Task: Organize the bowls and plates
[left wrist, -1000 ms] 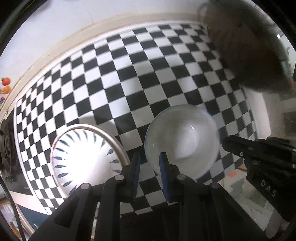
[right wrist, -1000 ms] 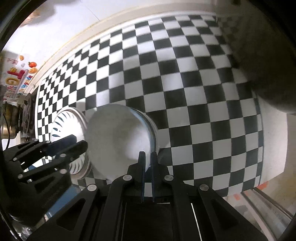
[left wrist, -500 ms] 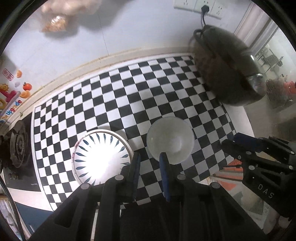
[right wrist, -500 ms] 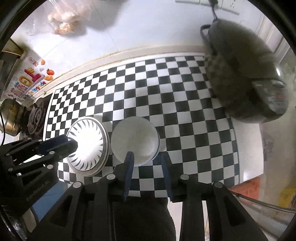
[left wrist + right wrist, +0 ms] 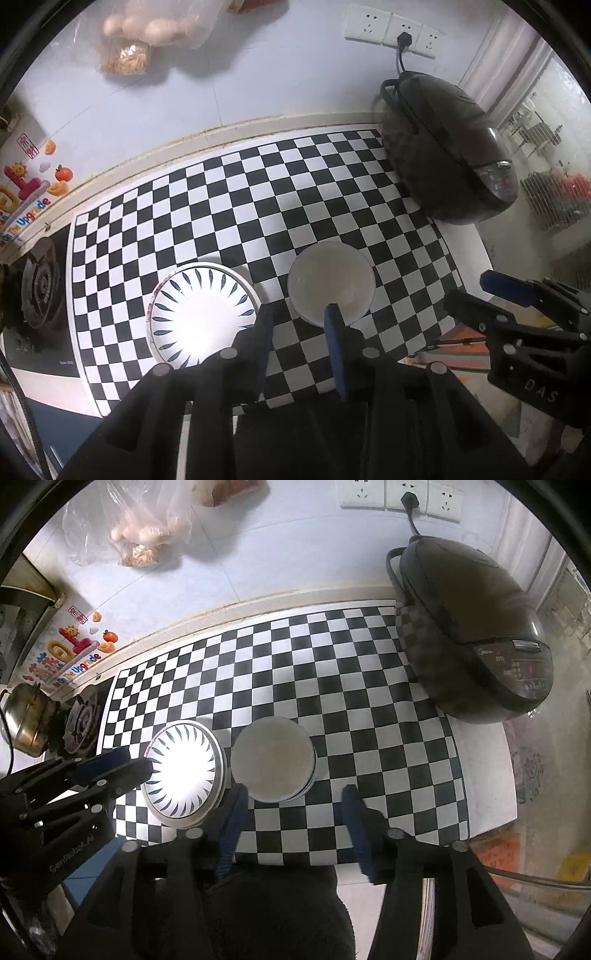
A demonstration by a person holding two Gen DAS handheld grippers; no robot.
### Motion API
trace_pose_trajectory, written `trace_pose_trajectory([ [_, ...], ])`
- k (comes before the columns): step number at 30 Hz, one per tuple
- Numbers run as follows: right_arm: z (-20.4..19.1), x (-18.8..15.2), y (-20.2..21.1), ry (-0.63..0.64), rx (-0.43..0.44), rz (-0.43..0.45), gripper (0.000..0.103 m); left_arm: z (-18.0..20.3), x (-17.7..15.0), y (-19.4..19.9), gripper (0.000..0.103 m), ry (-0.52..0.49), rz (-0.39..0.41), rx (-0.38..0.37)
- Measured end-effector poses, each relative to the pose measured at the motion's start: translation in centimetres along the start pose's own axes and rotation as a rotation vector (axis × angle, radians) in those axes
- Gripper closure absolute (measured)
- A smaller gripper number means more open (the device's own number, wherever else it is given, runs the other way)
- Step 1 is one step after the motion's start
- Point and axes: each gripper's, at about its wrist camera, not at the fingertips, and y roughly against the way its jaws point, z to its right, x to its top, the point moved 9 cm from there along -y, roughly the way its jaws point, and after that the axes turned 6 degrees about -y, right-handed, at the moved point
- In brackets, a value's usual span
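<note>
On the checkered mat (image 5: 258, 206) that covers the tabletop, a white bowl (image 5: 330, 282) sits just right of a plate with blue leaf marks (image 5: 201, 314); from the right wrist view the two rims look close, almost touching, and the bowl (image 5: 273, 762) seems to rest on a second rim beneath it, though glare makes that hard to tell. The plate's (image 5: 183, 773) middle is washed out by light.

Both pairs of tongs hang above the dishes and hold nothing. The left tongs (image 5: 299, 332) stand a little apart and are opening, with bare mat between them. The right tongs (image 5: 293, 808) are wider apart and also opening, the bowl's near edge showing just beyond the gap.

Behind the dishes the mat lies open up to the wall ledge. To the right a dark rice cooker (image 5: 476, 635) stands on the mat's far corner, its cord running to a wall socket (image 5: 406, 496). To the left the mat ends at a gas burner (image 5: 79, 720), with a brass pot (image 5: 27, 716) cut off by the frame edge. The near edge of the mat is partly hidden by the tongs' bodies.
</note>
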Motion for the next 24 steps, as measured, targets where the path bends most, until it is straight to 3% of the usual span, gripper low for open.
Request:
trace_pose_trajectory([
  [3,0.4,0.4,-0.9,-0.004,0.010,-0.013,0.027,-0.4,0.2,-2.1,0.077,0.038,-0.033,-0.038],
  [7,1.3,1.0,-3.7,-0.011,0.010,-0.046,0.021,-1.5,0.4,-6.5,0.077,0.095,-0.111,-0.079],
  [16,3.2,1.9,-13.0,-0.114,0.095,-0.186,0.020,-2.5,0.6,-16.3,0.077,0.275,-0.336,-0.329],
  [21,3.4,2.0,-17.7,-0.162,0.141,-0.269,0.020,-2.2,0.4,-19.3,0.077,0.305,-0.414,-0.393],
  [24,3.2,1.9,-19.7,-0.167,0.154,-0.309,0.020,-2.0,0.1,-20.5,0.077,0.294,-0.445,-0.390],
])
